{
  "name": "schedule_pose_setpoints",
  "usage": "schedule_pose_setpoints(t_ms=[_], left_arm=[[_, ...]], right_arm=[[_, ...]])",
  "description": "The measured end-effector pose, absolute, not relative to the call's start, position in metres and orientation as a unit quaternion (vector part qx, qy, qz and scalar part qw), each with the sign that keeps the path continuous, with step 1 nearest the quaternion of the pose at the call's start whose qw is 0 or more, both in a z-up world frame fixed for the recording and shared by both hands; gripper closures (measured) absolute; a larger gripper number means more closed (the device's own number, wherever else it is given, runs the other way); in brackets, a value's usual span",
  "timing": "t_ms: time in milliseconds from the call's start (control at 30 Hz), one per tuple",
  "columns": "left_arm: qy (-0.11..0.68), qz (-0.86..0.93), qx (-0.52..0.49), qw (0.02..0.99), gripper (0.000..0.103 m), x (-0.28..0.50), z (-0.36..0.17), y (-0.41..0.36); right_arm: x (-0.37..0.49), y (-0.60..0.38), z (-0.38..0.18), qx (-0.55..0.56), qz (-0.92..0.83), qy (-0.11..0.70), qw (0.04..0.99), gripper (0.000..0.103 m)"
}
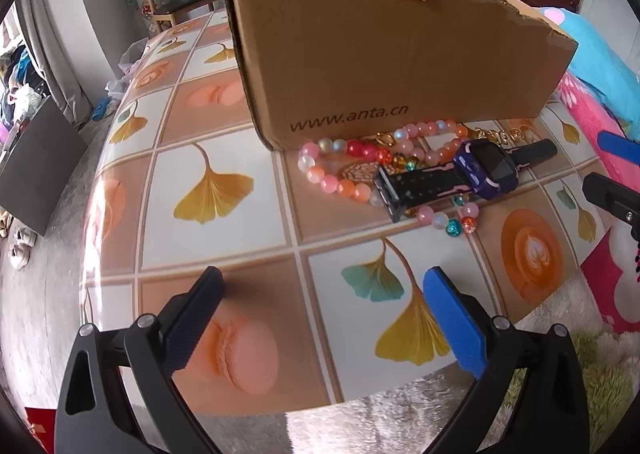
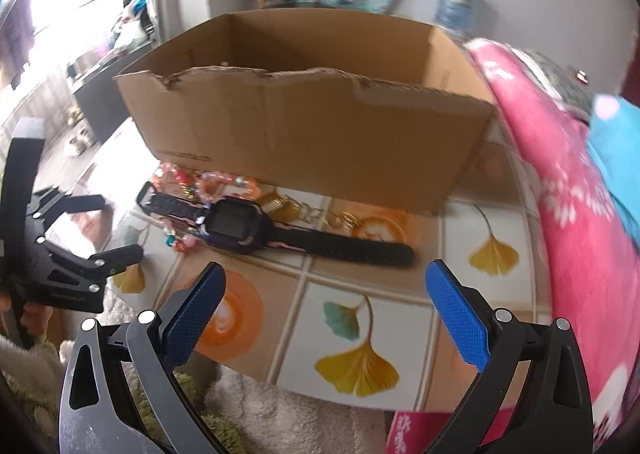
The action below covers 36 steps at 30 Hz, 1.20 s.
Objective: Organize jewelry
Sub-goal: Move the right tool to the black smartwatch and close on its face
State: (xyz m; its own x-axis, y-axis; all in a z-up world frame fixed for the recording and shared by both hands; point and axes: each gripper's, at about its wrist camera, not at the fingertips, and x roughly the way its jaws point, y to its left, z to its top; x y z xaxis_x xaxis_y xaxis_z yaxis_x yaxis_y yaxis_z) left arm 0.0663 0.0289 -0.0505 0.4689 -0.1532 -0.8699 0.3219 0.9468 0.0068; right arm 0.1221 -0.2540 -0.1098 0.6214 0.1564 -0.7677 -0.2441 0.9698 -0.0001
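Your left gripper (image 1: 322, 290) and right gripper (image 2: 324, 286) both hover over the patterned table (image 1: 224, 230) with fingers spread apart, holding nothing. The smartwatch (image 2: 240, 228) lies across the pink bead bracelets (image 1: 340, 177), beside a gold chain (image 2: 320, 215), against the torn cardboard box (image 2: 312, 141).

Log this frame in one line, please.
stage: pre-grasp | left hand-held gripper: open, empty | right hand-held gripper: open, empty | watch, bead bracelets: on table beside cardboard box
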Motion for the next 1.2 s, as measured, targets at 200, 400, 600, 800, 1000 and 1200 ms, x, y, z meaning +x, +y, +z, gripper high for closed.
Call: schedule_pose_setpoints(t_ms=[200,400,600,800,1000,1200], left_arm=[[0.451,-0.189,0.040,0.872,0.008,0.068,-0.025,0.043],[0.413,-0.293,0.071,0.859,0.028,0.072,-0.004,0.022],[0.436,-0.350,0.101,0.823,0.047,0.088,-0.010,-0.004],[0.450,-0.377,0.129,0.799,0.047,0.091,-0.014,-0.024],[0.470,-0.383,0.152,0.781,0.047,0.100,-0.025,-0.036],[0.481,-0.375,0.171,0.774,0.049,0.101,-0.022,-0.035]], right_arm=[[0.139,-0.251,-0.108,-0.047,0.185,0.438,0.878,0.029],[0.159,-0.246,-0.112,-0.071,0.265,0.449,0.850,0.050],[0.176,-0.239,-0.120,-0.106,0.327,0.458,0.820,0.060],[0.182,-0.233,-0.120,-0.148,0.376,0.455,0.794,0.060],[0.187,-0.224,-0.126,-0.196,0.415,0.452,0.765,0.060],[0.186,-0.216,-0.134,-0.241,0.432,0.451,0.743,0.064]])
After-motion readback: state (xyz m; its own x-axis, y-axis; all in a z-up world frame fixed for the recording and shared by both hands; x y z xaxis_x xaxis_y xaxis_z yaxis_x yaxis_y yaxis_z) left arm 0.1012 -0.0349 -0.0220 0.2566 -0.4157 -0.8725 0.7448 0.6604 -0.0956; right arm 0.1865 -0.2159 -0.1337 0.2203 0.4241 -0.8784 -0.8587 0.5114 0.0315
